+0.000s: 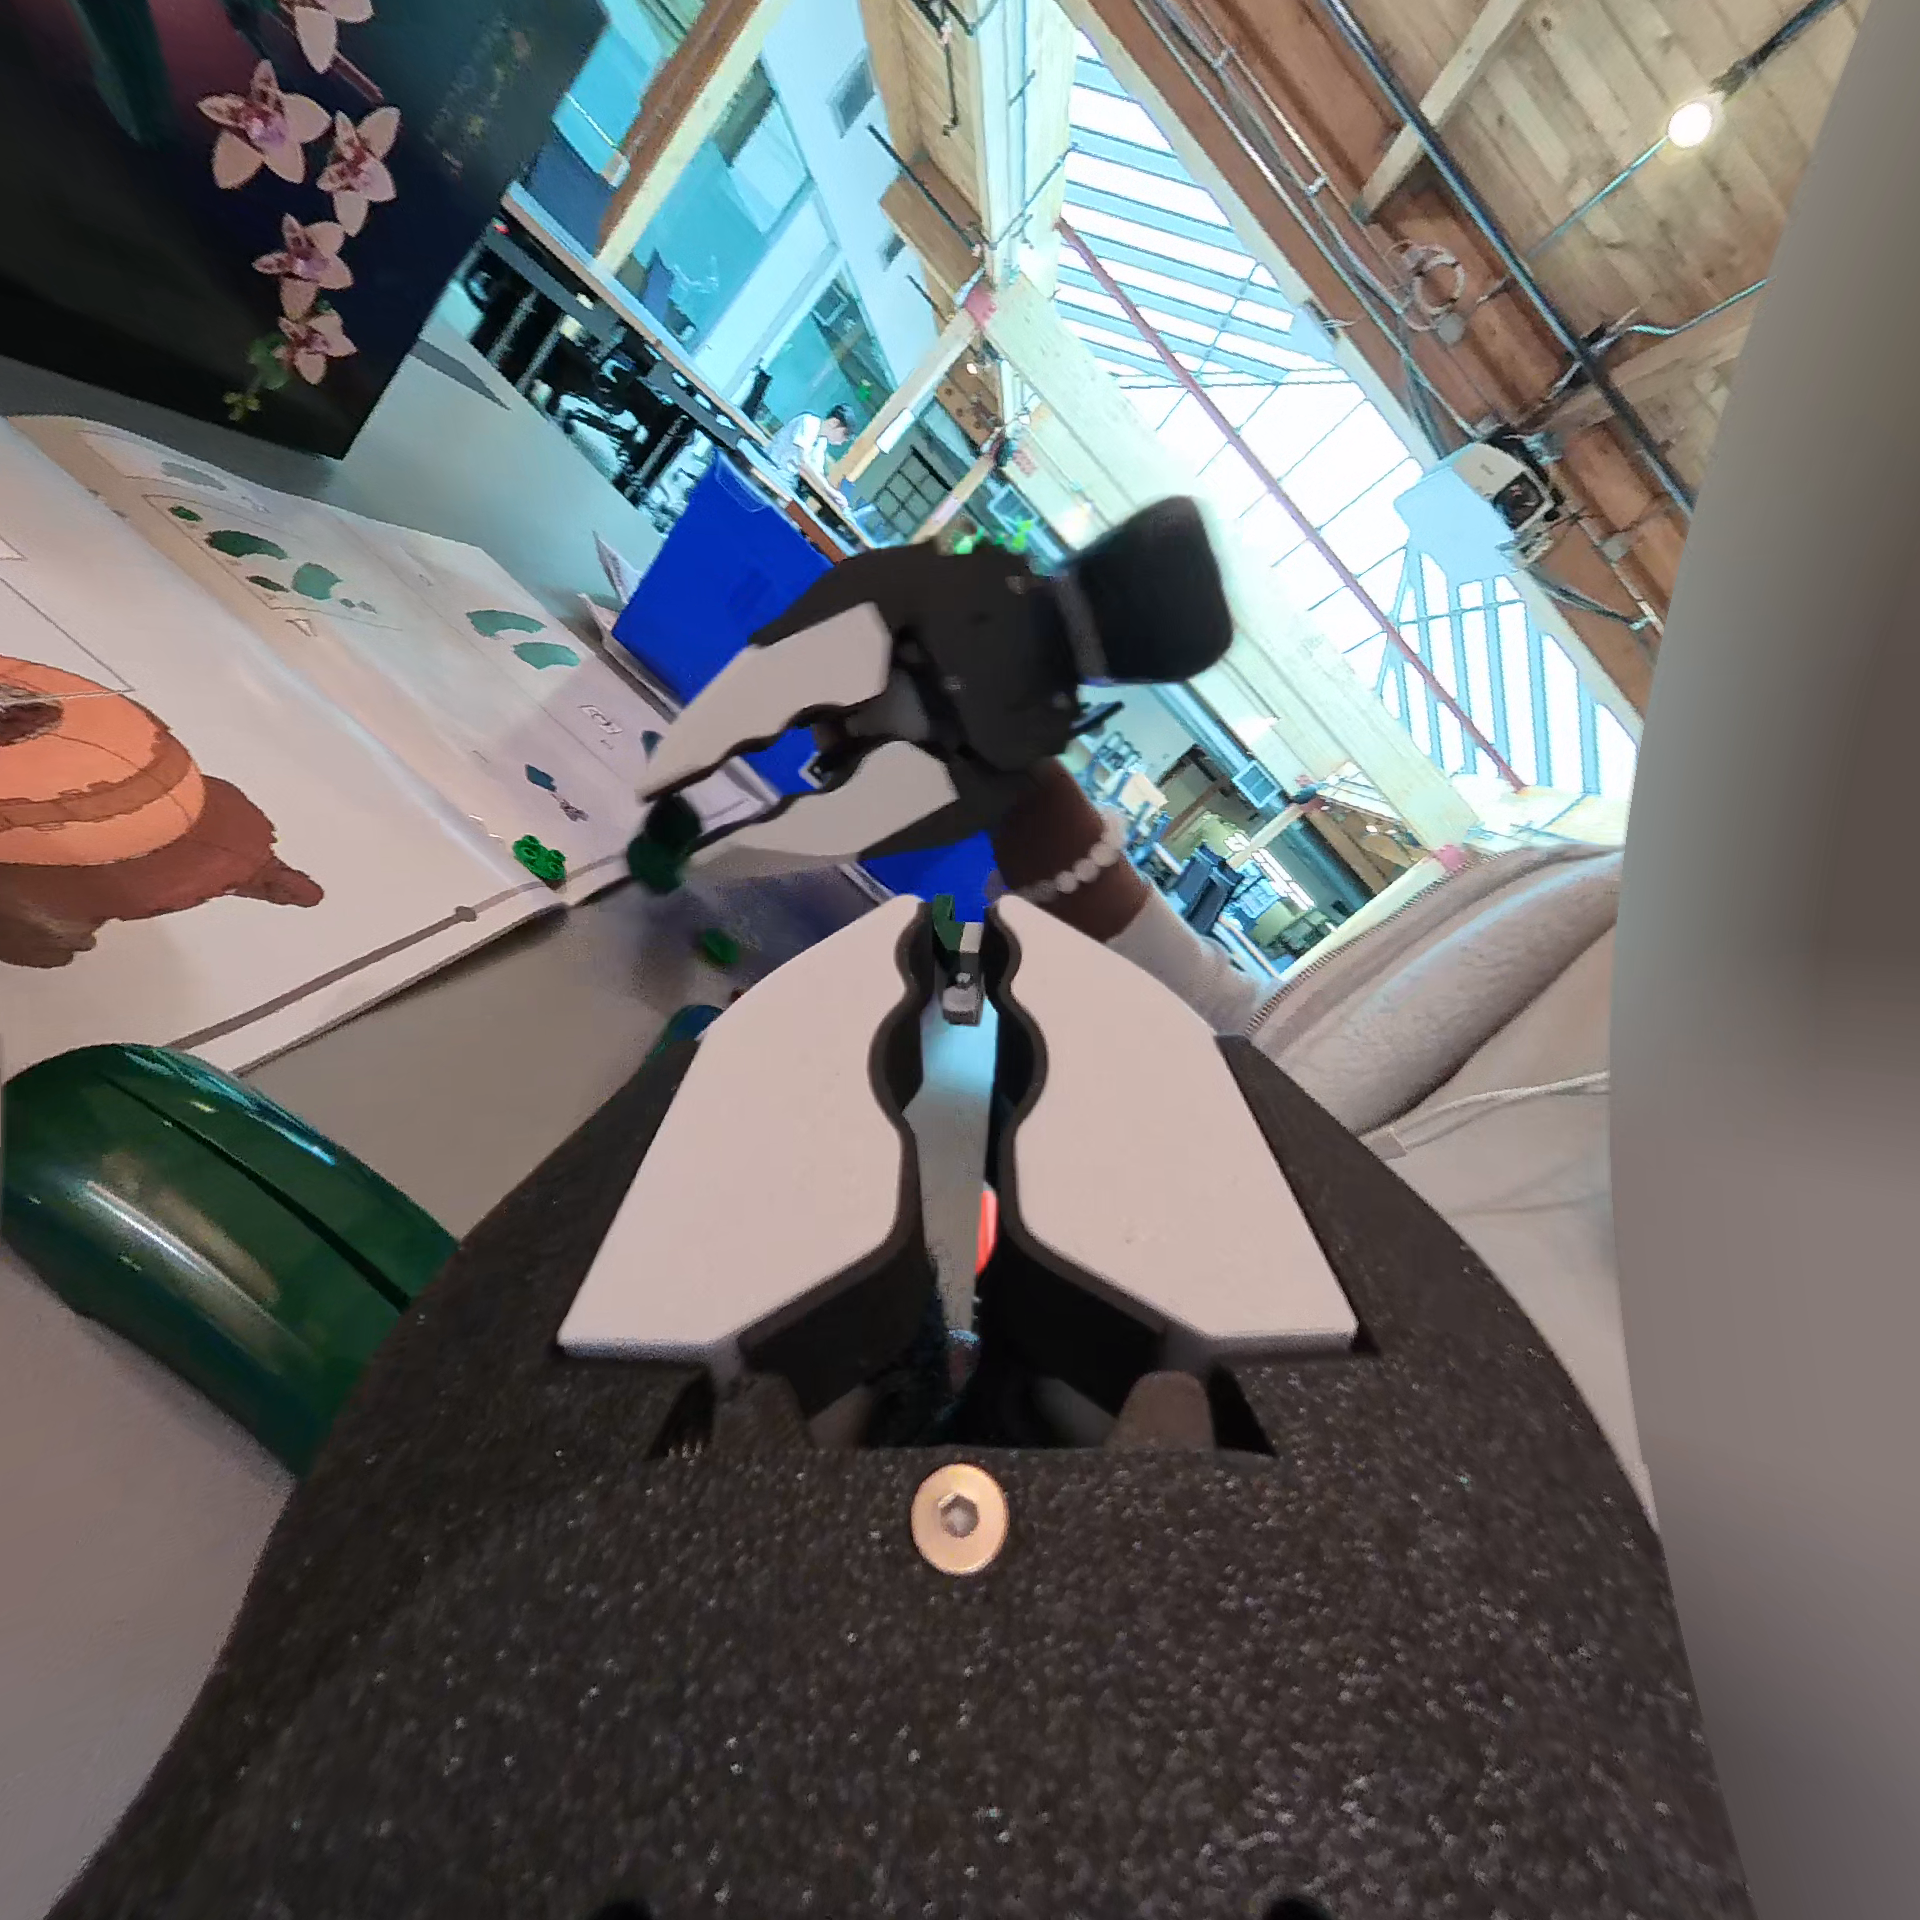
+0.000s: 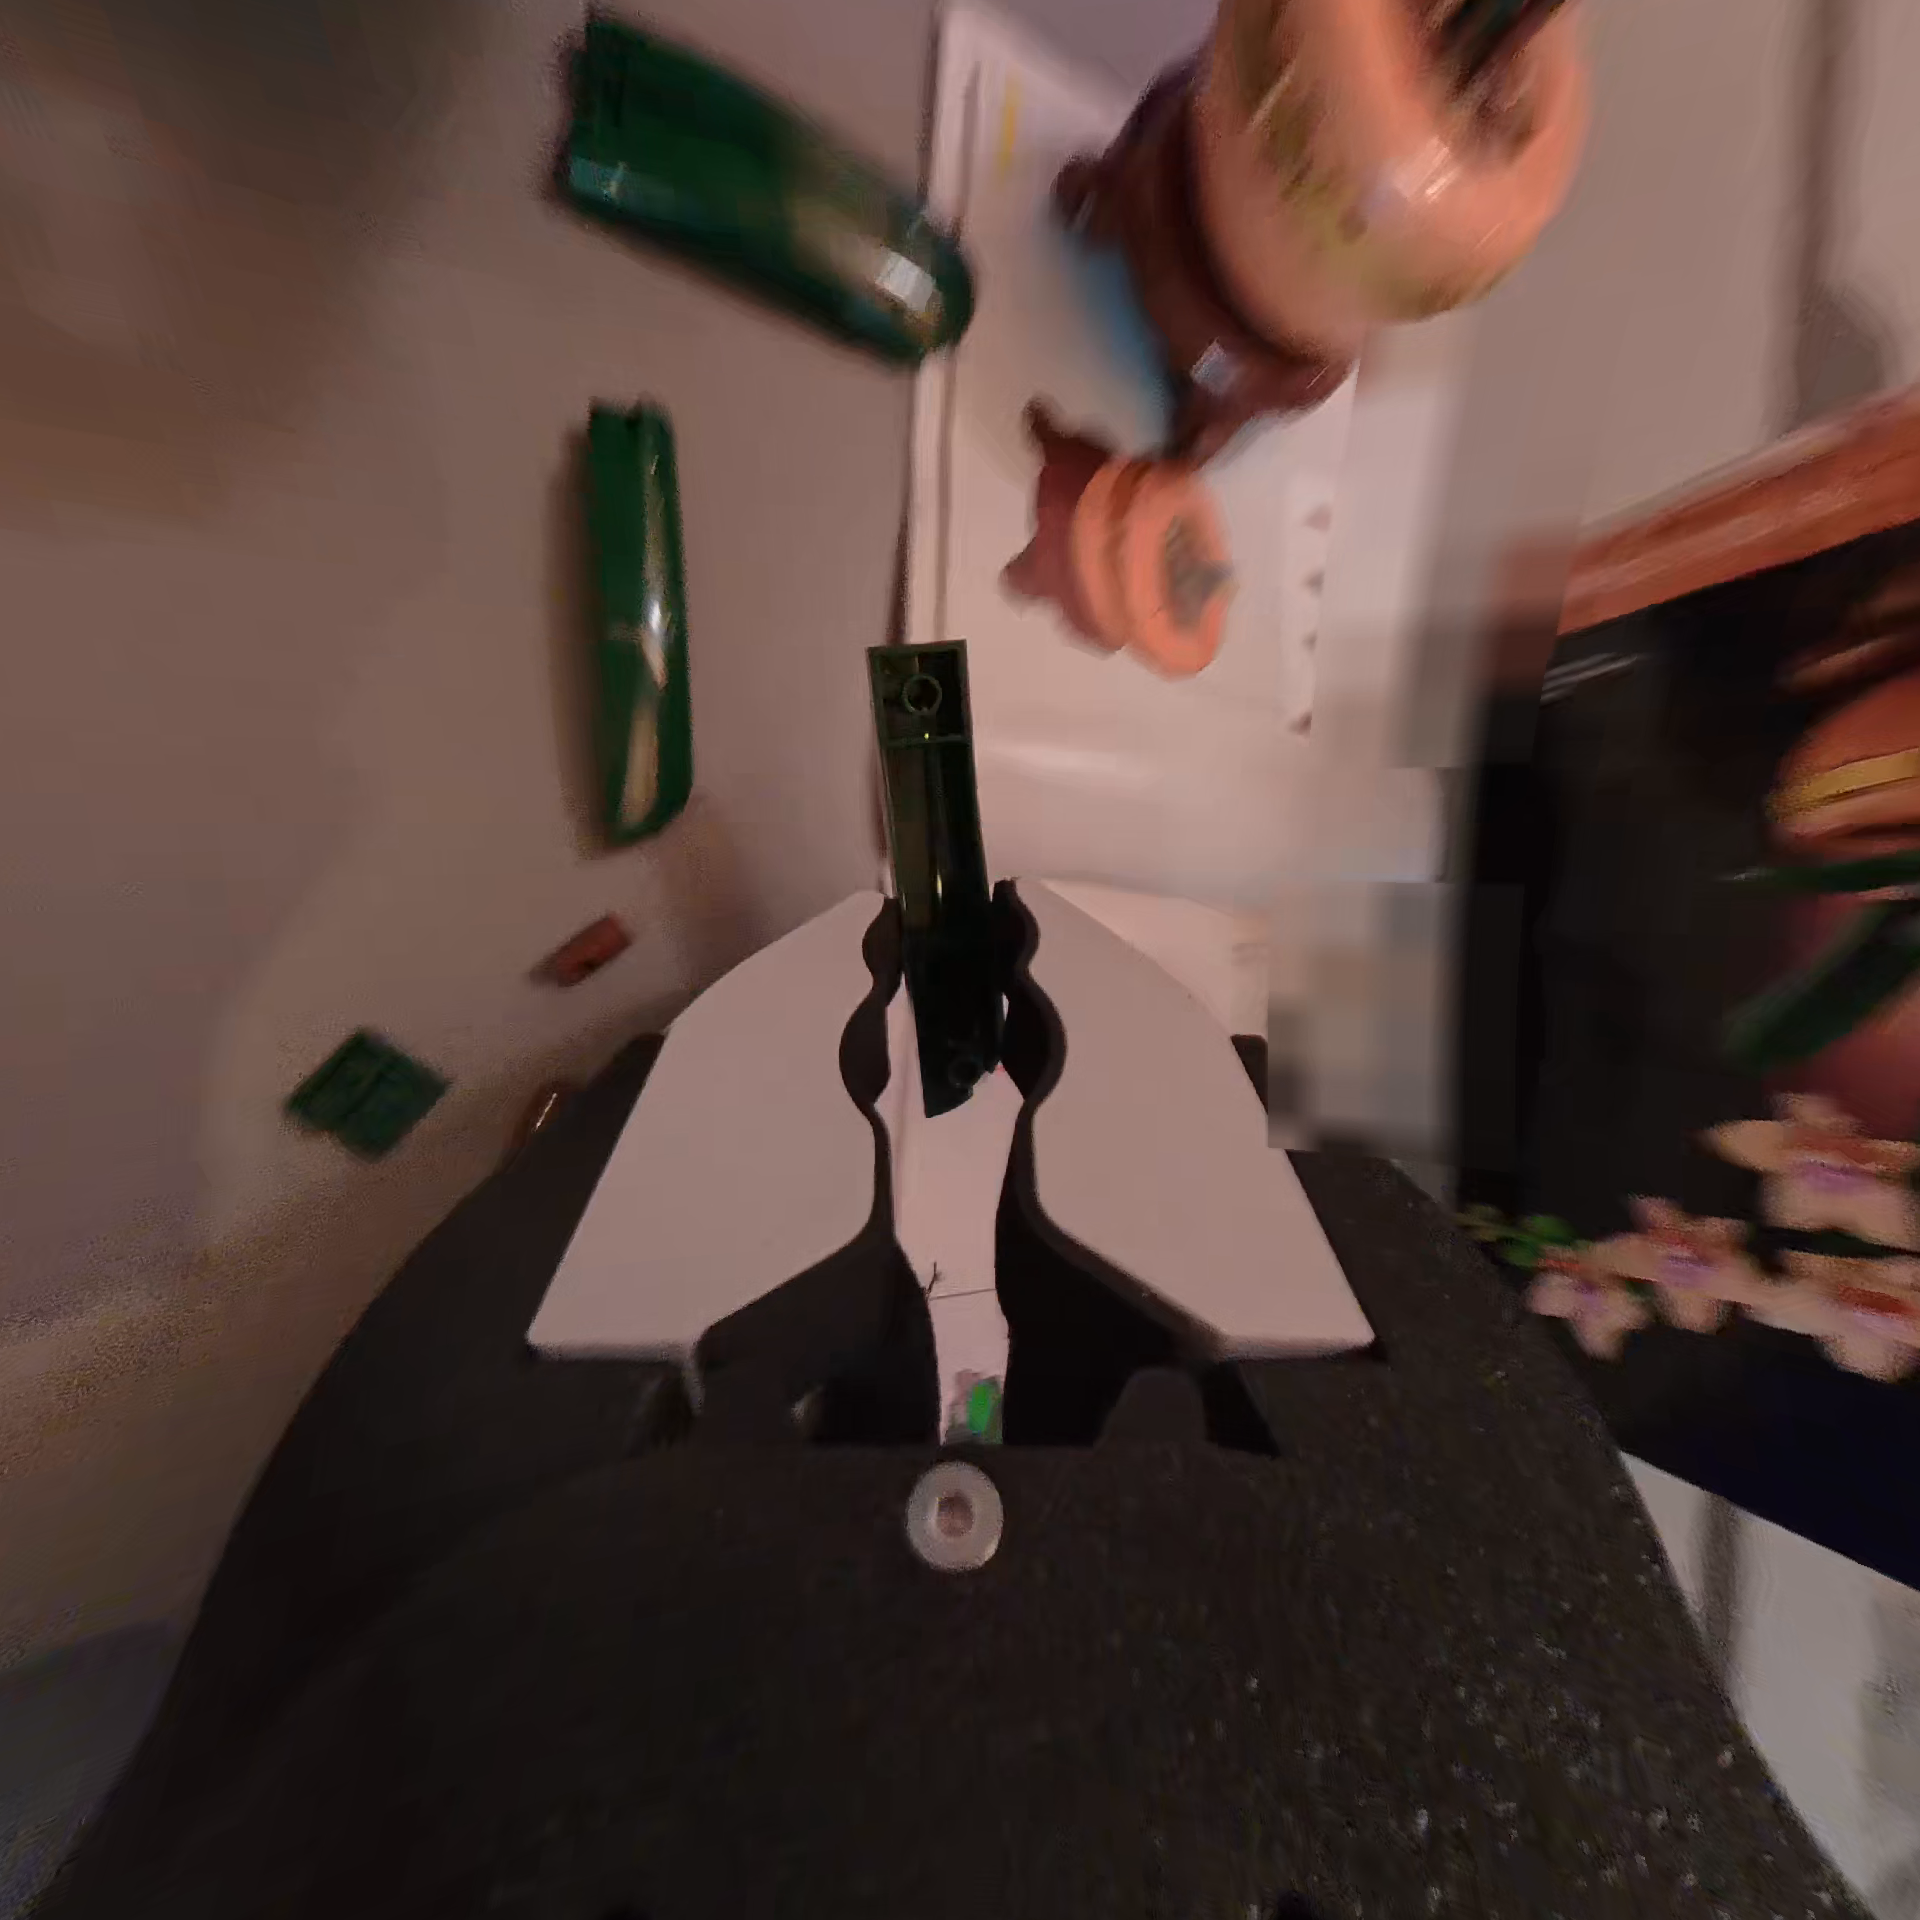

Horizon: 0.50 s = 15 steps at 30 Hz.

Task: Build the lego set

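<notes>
My left gripper [image 1: 951, 920] is shut on a small dark green and grey lego piece [image 1: 958, 982], held above the table. My right gripper [image 2: 945, 899] is shut on a long, narrow dark green lego piece [image 2: 928, 790] that sticks out past the fingertips with its hollow underside facing the camera. The right gripper also shows in the left wrist view [image 1: 665, 821], tilted down to the left, with its green piece [image 1: 660, 852] near the edge of the open instruction booklet [image 1: 312, 675].
Large curved green leaf pieces [image 1: 187, 1195] [image 2: 758, 197] [image 2: 636, 623] lie on the grey table. Small green pieces [image 1: 540, 857] [image 1: 717, 945], a green plate [image 2: 364, 1091] and a brown piece [image 2: 587, 951] lie loose. The dark orchid box [image 1: 208, 208] [image 2: 1662, 935] stands behind the booklet [image 2: 1091, 779].
</notes>
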{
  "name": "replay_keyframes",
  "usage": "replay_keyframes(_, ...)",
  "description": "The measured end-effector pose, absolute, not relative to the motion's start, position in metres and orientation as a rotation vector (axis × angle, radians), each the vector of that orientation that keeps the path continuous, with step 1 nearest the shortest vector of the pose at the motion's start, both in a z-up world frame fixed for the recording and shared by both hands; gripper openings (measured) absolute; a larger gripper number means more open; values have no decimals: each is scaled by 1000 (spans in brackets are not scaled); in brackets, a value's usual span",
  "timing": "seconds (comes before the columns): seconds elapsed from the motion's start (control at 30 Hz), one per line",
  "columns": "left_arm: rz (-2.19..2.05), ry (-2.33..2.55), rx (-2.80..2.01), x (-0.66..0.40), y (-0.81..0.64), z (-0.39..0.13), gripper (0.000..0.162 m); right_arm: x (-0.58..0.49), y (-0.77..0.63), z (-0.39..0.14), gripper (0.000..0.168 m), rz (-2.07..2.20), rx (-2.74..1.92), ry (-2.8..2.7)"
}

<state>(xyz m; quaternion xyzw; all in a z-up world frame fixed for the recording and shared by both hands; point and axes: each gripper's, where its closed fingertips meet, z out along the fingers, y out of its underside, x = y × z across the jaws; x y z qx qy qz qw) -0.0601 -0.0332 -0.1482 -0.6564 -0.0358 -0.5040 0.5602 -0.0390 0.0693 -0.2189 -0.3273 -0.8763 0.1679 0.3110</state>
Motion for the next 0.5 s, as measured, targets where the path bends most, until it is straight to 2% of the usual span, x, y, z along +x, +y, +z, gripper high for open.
replay_keyframes(0.03,-1161,-90,-1552,-61,-32,-148,7,-43,63,-202,17,433,-804,-2239)
replay_keyframes(0.2,-975,-80,-1582,-60,-22,-148,7,-53,21,-142,17,251,-521,-1989)
replay_keyframes(0.37,-859,-27,-1565,-53,-16,-140,7,-54,19,-133,16,65,-453,-1847)
replay_keyframes(0.5,-833,-10,-1541,-50,-14,-132,7,-51,14,-134,16,79,-447,-1810)
